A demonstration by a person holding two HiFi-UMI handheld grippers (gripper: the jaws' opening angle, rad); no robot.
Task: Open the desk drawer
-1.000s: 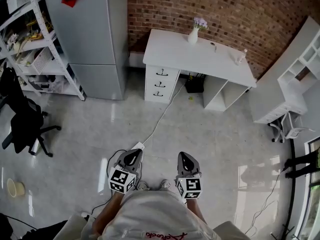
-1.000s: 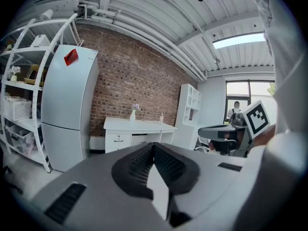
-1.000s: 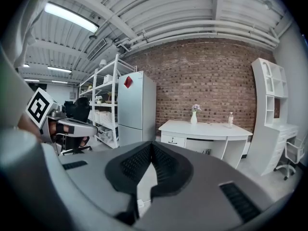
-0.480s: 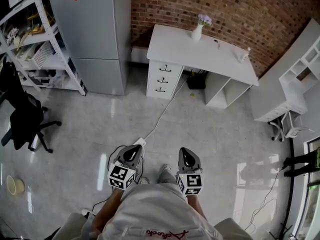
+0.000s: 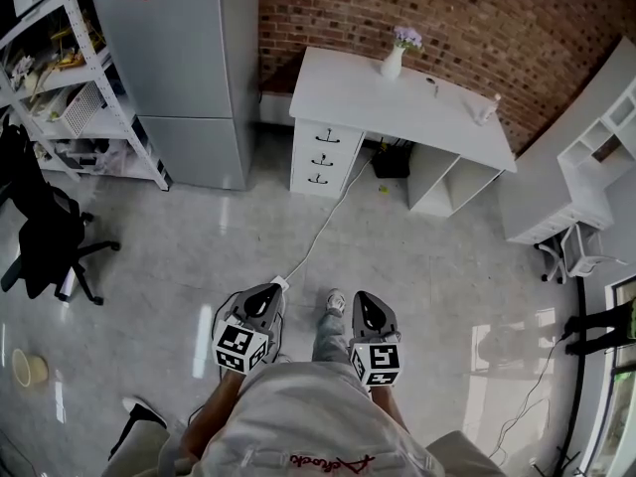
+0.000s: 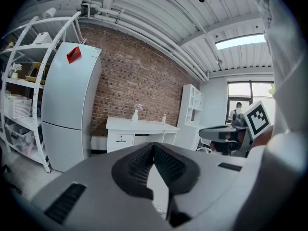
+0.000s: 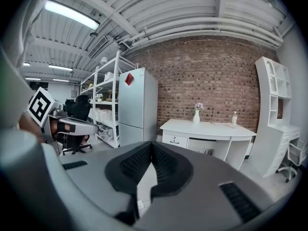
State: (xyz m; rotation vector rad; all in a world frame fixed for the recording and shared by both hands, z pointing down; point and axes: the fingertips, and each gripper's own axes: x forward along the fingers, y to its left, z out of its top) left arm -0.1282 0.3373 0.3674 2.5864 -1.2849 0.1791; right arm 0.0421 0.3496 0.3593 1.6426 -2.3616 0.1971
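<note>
Left tool (image 5: 268, 292) and right tool (image 5: 359, 298): both pressed together at the tips, nothing between the pads. The person holds them low over the grey tiled floor (image 5: 427, 266).

Stack of three white drawers with dark handles (image 5: 322, 157) sits under the left end of the white worktop (image 5: 397, 102), against the red brick wall (image 5: 447, 8). All three are flush shut and well apart from both tools.

Open white cubby (image 5: 442, 185) under the worktop's right end; its contents can't be made out. On top: white vase with purple flowers (image 5: 394, 60) and a small pale bottle (image 5: 484, 110).

White wire rack (image 5: 70, 87), left of the tall grey fridge (image 5: 189, 68), holds baskets and clutter. Pale bowl (image 5: 28, 370) on the floor, far left; its contents are unreadable.

Head view only: white cable (image 5: 320, 229) running across the floor from near the left tool to the worktop.

Left gripper view only: a person (image 6: 237, 110) by the window.

Right gripper view only: ceiling strip light (image 7: 72, 14).
</note>
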